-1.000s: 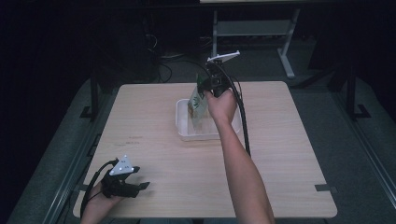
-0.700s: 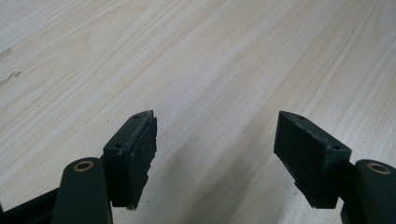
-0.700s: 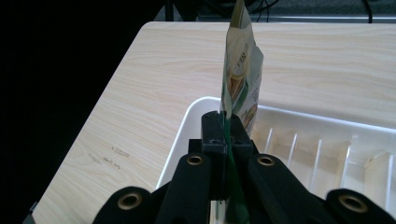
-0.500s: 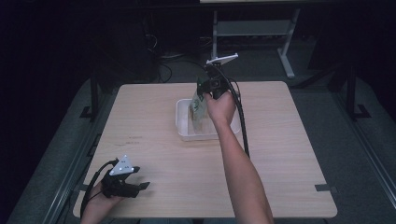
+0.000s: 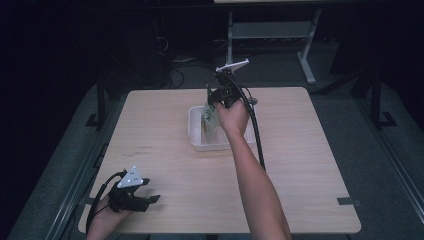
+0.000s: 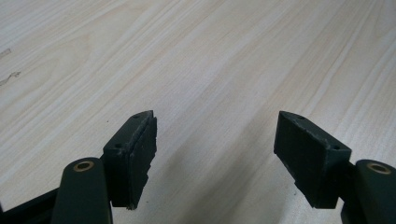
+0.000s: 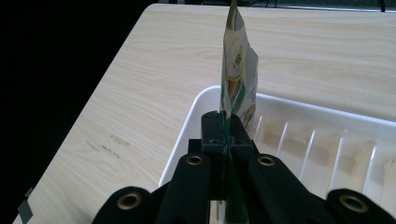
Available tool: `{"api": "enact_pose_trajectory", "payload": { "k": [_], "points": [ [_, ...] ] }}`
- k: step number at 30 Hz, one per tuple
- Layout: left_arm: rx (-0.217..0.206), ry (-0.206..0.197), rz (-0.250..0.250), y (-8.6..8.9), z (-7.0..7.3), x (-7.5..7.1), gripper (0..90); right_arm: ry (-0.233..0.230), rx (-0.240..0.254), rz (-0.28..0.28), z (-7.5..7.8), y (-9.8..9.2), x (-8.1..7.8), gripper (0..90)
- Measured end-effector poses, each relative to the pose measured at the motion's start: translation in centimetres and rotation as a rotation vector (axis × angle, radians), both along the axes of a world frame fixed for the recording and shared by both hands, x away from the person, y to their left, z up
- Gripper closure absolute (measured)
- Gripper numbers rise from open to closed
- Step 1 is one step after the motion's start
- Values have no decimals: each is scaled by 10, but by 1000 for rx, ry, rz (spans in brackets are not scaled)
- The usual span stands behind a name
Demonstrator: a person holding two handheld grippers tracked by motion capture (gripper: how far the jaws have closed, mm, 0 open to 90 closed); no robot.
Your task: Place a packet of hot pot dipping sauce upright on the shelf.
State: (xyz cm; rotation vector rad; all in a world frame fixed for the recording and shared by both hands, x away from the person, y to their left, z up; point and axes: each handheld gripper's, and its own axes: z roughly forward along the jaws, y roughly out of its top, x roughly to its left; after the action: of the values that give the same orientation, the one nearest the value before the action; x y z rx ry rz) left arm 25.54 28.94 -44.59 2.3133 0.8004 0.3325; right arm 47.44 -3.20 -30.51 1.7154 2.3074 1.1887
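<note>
The right gripper (image 5: 216, 100) is reaching over the far middle of the light wooden desk (image 5: 300, 150), its jaws clamped tight on the edge of a flat green-and-cream printed packet (image 7: 237, 84). In the right gripper view the packet is standing on edge between the pressed-together jaws, rising above them over the near wall of a white ribbed plastic tray (image 7: 327, 135). From the high view the packet (image 5: 210, 117) is hanging partly inside the tray (image 5: 196, 131) — whether its lower end is touching the tray floor cannot be told. The tray is sitting near the desk's far edge, about centred. The left gripper (image 5: 145, 196) is resting at the desk's near left corner, held in a hand (image 5: 107, 217). Its jaws are standing wide apart — nothing between them but bare wood grain (image 6: 219, 79).
</note>
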Motion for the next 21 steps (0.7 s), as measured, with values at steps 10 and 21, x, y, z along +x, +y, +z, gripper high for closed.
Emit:
{"api": "enact_pose_trajectory", "payload": {
  "k": [10,21],
  "points": [
    [-1,0,0,0,0,0,292,-1,-19,22,-4,8,0,883],
    [1,0,-3,0,0,0,292,24,-115,94,-14,21,-2,836]
  ]
}}
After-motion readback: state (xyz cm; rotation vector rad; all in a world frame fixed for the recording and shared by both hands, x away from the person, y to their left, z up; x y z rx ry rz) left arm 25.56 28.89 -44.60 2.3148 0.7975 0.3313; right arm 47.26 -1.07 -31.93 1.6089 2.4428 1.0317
